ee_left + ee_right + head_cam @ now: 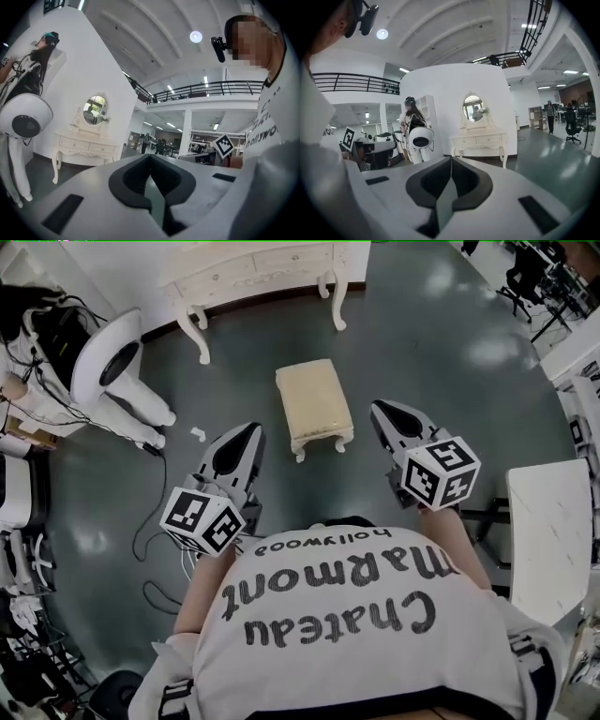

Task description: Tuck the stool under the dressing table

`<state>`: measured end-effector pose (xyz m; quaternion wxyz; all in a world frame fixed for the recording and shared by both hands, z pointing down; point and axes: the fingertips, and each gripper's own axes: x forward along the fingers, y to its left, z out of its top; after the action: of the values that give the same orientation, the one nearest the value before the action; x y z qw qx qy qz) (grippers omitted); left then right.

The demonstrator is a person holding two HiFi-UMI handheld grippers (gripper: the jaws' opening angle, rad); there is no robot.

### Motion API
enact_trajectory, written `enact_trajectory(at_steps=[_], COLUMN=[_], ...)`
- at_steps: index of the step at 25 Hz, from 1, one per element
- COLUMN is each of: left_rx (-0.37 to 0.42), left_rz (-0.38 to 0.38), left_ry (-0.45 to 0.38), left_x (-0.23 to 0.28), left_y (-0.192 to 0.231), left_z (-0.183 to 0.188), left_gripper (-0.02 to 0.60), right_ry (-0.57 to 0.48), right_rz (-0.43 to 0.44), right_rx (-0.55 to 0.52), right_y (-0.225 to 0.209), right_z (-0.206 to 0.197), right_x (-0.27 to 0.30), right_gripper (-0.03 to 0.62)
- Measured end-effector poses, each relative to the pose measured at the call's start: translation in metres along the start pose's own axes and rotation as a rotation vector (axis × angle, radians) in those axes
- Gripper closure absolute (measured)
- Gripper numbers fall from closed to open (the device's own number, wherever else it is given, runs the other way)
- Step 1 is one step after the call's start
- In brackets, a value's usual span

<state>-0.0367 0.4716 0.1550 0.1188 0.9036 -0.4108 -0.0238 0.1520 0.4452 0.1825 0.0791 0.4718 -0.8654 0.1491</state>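
Left gripper (246, 433) first: jaws pressed together, nothing between them, pointing level across the room. Right gripper (383, 411), same story, jaws closed and empty, nose dipped a little toward the floor (441, 343). Each one carries its marker cube at the back, and both are held out in front of the person's white printed shirt (356, 615).

Just ahead of the two tips and between them sits the stool (314, 399), cream cushion on top, curved white legs, standing upright on the grey floor. Neither gripper touches it. It's out in the open, well short of the dressing table (262, 268), not under it.

The dressing table stands against the white wall at the top of the head view, drawers across the front, curved legs, an open space beneath. The right gripper view shows its oval mirror (472, 108) above the drawers.

Off to the left of the table there's a white robot (117, 371) with a round dark-faced head, and black cables (155, 521) trail over the floor near the left gripper. A small white scrap (198, 434) lies on the floor beside that gripper's tip. On the right edge, a white tabletop (548, 521).
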Motion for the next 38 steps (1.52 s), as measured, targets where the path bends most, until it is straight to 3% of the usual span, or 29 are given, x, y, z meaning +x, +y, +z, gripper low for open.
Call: enact_trajectory(at_steps=[2, 6, 9, 20, 28, 34, 38], left_rx=[-0.010, -0.104, -0.146, -0.129, -0.155, -0.189, -0.264], left_rz=[0.013, 0.045, 0.052, 0.164, 0.230, 0.292, 0.336], left_ry=[0.034, 0.094, 0.095, 0.064, 0.060, 0.114, 0.156], left_x=[0.005, 0.019, 0.041, 0.142, 0.216, 0.234, 0.239], left_y=[0.010, 0.030, 0.041, 0.097, 0.117, 0.120, 0.130], left_z=[-0.012, -0.042, -0.051, -0.026, -0.031, -0.059, -0.091], left_gripper=[0.558, 0.557, 0.558, 0.557, 0.557, 0.557, 0.557], right_ry=[0.041, 0.138, 0.171, 0.175, 0.221, 0.272, 0.343], right_rz=[0.002, 0.008, 0.026, 0.117, 0.187, 0.245, 0.268], right_rx=[0.010, 0.047, 0.069, 0.007, -0.007, 0.040, 0.076], right_y=[-0.005, -0.018, -0.033, -0.119, -0.184, -0.205, -0.212], right_z=[-0.012, -0.041, -0.049, 0.000, 0.008, -0.014, -0.049], right_x=[0.016, 0.038, 0.059, 0.147, 0.204, 0.231, 0.239], right_gripper=[0.571, 0.571, 0.571, 0.571, 0.571, 0.571, 0.571])
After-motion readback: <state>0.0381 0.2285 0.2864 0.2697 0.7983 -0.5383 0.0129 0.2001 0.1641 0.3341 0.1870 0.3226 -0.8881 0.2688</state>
